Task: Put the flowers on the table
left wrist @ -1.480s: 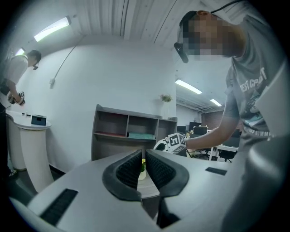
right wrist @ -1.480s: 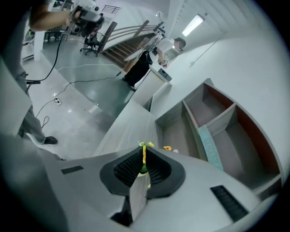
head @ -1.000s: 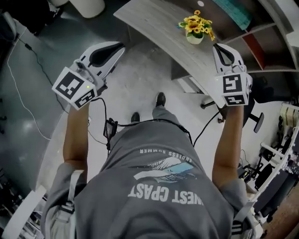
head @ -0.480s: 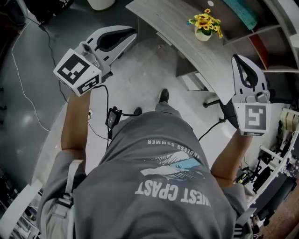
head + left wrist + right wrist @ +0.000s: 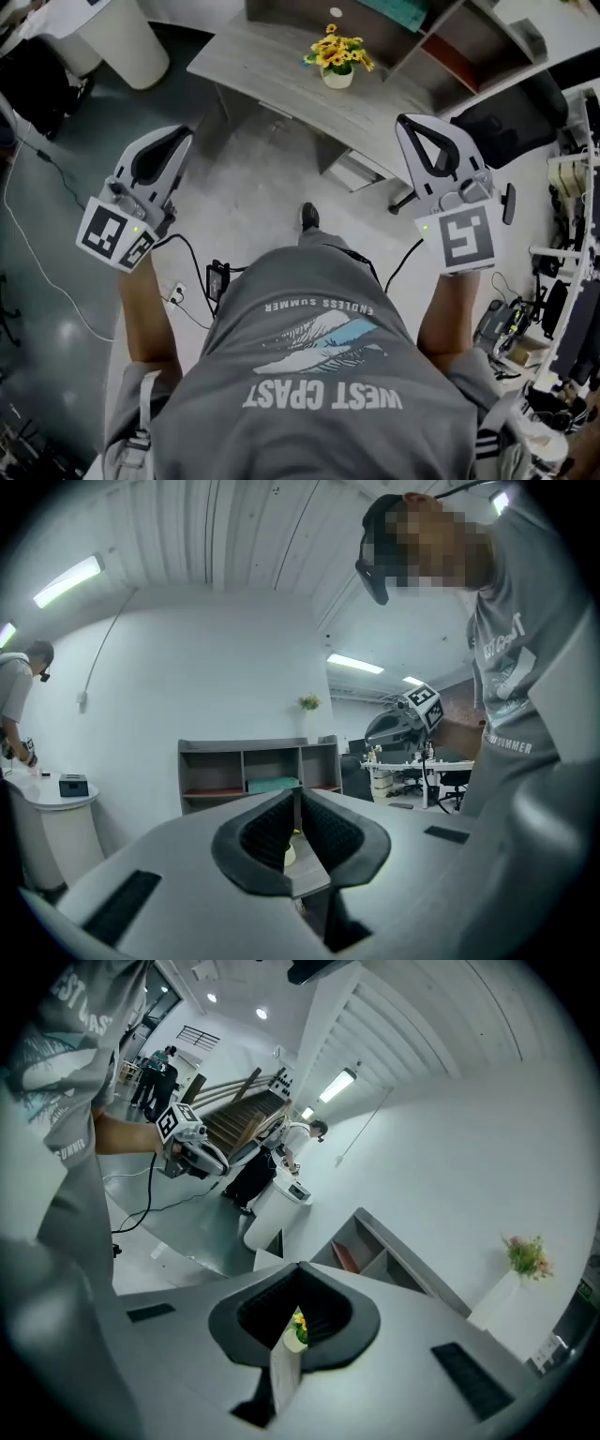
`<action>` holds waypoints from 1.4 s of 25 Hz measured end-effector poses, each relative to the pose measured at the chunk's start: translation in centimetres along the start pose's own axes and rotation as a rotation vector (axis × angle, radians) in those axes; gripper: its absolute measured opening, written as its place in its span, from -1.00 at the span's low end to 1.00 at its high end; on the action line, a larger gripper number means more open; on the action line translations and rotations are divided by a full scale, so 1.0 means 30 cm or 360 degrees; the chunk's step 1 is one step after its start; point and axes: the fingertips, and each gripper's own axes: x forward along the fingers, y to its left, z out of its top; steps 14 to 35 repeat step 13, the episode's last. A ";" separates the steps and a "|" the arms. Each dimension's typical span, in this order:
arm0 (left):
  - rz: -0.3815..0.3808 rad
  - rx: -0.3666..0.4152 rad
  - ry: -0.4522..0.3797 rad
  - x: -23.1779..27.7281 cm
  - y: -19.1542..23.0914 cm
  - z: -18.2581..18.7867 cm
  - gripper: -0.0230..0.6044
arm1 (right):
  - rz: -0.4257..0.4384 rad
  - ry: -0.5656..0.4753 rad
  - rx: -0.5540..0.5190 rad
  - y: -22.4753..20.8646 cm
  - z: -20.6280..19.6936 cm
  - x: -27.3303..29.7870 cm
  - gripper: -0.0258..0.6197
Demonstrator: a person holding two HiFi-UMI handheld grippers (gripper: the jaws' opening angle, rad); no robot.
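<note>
While white-potted yellow flowers (image 5: 337, 56) sit on the grey wooden surface (image 5: 267, 75), left gripper (image 5: 173, 141) and right gripper (image 5: 412, 127) hover empty, pressed together.

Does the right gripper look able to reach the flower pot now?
Probably yes, after a stretch forward: the flower pot stands in the open on the table, and nothing lies between it and the right gripper, which hangs short of it.

potted yellow flowers (image 5: 335, 54) upright on table (image 5: 272, 77)

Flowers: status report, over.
Left gripper and right gripper shut, empty. Flowers upright on table, clear of both grippers. No obstruction seen.
</note>
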 end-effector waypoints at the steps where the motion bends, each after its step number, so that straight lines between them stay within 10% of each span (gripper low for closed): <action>1: 0.0006 -0.0010 0.0003 -0.003 -0.012 -0.005 -0.80 | 0.0001 0.0005 0.0008 0.001 -0.009 -0.011 -0.84; 35: -0.0046 -0.0073 0.0030 0.022 -0.170 -0.029 -0.80 | -0.0053 0.0051 0.0139 0.022 -0.132 -0.167 -0.84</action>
